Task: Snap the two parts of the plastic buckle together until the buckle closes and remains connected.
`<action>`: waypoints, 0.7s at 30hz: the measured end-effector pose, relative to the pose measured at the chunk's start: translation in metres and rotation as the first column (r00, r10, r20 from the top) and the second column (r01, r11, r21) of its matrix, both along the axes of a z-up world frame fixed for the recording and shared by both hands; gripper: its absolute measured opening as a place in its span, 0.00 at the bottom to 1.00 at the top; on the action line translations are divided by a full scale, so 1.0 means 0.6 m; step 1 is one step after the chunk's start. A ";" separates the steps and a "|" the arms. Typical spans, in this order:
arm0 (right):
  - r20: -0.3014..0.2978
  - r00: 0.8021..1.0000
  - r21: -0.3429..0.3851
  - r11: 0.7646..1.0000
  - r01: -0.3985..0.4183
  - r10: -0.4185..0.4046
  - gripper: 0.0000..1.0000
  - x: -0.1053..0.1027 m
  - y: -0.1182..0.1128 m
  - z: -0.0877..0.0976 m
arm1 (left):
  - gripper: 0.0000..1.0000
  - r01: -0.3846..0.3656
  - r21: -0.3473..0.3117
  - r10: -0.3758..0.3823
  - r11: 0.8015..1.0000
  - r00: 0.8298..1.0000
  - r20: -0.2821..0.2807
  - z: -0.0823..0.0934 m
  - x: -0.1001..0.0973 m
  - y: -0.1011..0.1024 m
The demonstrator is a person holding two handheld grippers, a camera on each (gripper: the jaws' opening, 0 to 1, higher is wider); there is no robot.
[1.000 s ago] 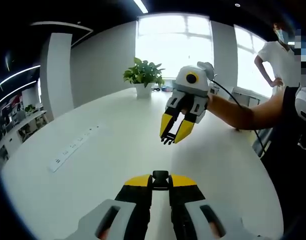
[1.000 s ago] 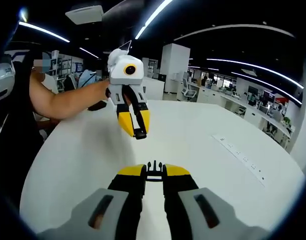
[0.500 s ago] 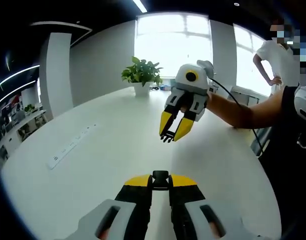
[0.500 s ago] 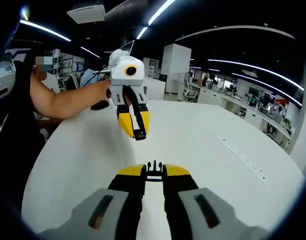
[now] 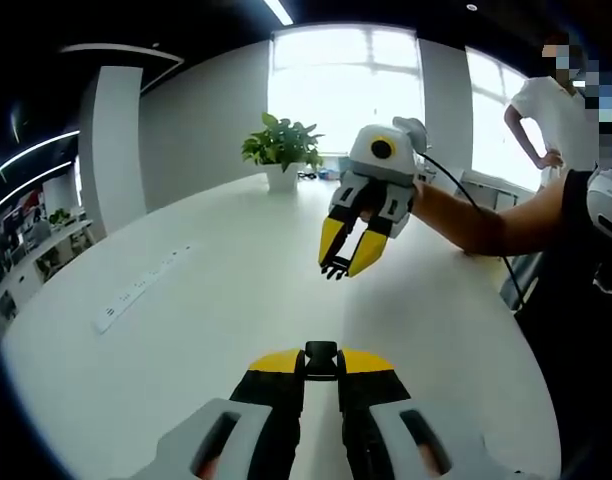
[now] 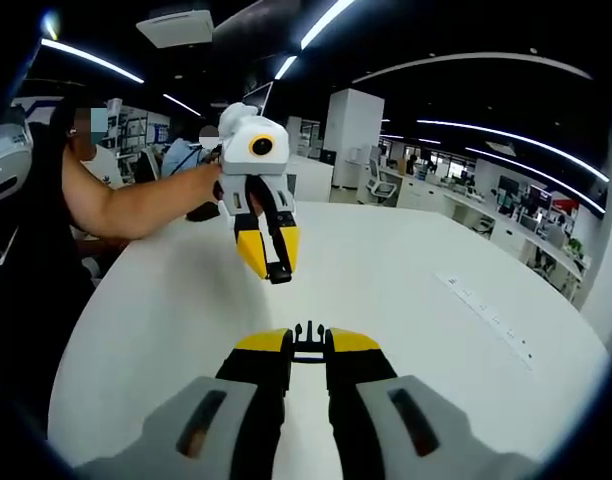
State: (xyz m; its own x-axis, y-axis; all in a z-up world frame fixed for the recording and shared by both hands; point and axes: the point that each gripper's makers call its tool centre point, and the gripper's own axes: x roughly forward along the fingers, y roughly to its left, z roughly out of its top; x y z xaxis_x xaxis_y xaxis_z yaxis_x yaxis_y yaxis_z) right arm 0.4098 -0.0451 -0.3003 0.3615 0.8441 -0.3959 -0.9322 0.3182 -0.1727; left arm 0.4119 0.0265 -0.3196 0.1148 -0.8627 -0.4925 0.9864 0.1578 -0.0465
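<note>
Straight ahead of left gripper (image 5: 321, 362), clamped on socket half (image 5: 321, 356), right gripper (image 5: 340, 266) hangs, pinching pronged half (image 6: 308, 342). Halves well apart over table (image 5: 216, 300), tips facing, so just close the gap.

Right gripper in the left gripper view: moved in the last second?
Yes, slightly. The right gripper drifted up and left, toward the potted plant, whose place barely changed.

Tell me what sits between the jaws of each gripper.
The left gripper pinches the socket half of the black buckle; the right gripper pinches the pronged half. The yellow jaws cover each half's rear, so only the front ends show.
</note>
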 end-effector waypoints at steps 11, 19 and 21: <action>0.002 1.000 -0.005 1.000 -0.009 0.009 0.14 -0.015 0.010 0.000 | 0.12 -0.001 0.001 0.001 1.000 1.000 -0.001 -0.006 -0.016 0.008; 0.008 1.000 -0.006 1.000 -0.012 0.012 0.14 -0.025 0.013 0.004 | 0.12 -0.005 0.002 0.005 1.000 1.000 0.011 0.000 -0.026 0.016; 0.009 1.000 -0.008 1.000 -0.014 0.014 0.14 -0.028 0.015 0.004 | 0.12 -0.005 0.004 0.005 1.000 1.000 0.012 -0.001 -0.028 0.017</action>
